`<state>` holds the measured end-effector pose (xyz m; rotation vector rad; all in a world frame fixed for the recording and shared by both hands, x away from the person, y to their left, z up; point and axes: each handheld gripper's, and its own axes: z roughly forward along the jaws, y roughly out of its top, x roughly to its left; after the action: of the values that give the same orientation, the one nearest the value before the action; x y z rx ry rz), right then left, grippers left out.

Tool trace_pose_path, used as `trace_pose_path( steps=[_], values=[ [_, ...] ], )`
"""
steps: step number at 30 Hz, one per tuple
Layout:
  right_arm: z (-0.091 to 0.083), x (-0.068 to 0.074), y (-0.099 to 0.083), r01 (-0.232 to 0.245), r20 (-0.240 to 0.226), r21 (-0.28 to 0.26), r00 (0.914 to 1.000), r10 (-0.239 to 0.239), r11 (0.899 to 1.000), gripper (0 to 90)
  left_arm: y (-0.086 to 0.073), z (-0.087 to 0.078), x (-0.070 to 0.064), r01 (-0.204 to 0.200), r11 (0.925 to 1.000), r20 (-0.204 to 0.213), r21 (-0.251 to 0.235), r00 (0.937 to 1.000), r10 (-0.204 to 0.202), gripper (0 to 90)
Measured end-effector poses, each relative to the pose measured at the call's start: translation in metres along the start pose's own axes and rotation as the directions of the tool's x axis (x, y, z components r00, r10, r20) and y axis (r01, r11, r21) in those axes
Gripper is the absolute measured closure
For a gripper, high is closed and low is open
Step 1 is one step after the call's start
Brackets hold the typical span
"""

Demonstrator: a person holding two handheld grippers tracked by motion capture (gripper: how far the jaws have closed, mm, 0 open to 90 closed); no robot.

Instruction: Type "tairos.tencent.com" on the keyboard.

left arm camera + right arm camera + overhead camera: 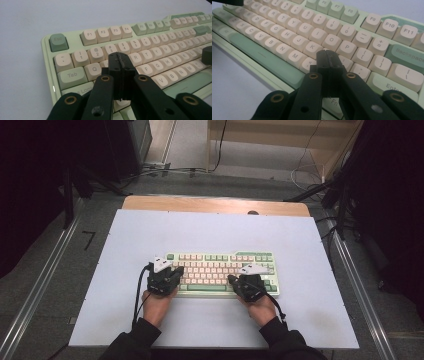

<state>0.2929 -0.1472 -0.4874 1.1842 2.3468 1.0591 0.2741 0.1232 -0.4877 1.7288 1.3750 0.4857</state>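
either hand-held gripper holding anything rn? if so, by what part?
Nothing is held. The left hand-held gripper and right hand-held gripper both have their jaws shut together with nothing between them, poised over the keyboard keys.

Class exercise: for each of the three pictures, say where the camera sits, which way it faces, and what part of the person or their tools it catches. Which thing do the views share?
High view: above the person's side, facing forward and down on the table; forearms and both hand-held grippers show.
Left gripper view: rides the left hand-held gripper, jaws together, facing the keyboard's left keys.
Right gripper view: rides the right hand-held gripper, jaws together, facing its right keys.
Shared: the keyboard.
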Motion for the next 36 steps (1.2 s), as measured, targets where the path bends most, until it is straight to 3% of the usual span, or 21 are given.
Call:
trace_pose_path(
  steps=[15,36],
  values=[
    [-0.009,-0.011,0.011,-0.057,-0.012,-0.056,0.9983,0.056,0.997,87.4,-0.001,0.001,-0.002,-0.004,1.0000,0.003,0.004,1.0000,0.004,90.0],
    [-0.003,-0.009,0.016,-0.055,-0.002,-0.061,0.9985,0.055,0.997,87.4,0.000,0.007,-0.005,-0.003,1.0000,0.011,0.008,0.9999,0.003,90.0]
  ],
)
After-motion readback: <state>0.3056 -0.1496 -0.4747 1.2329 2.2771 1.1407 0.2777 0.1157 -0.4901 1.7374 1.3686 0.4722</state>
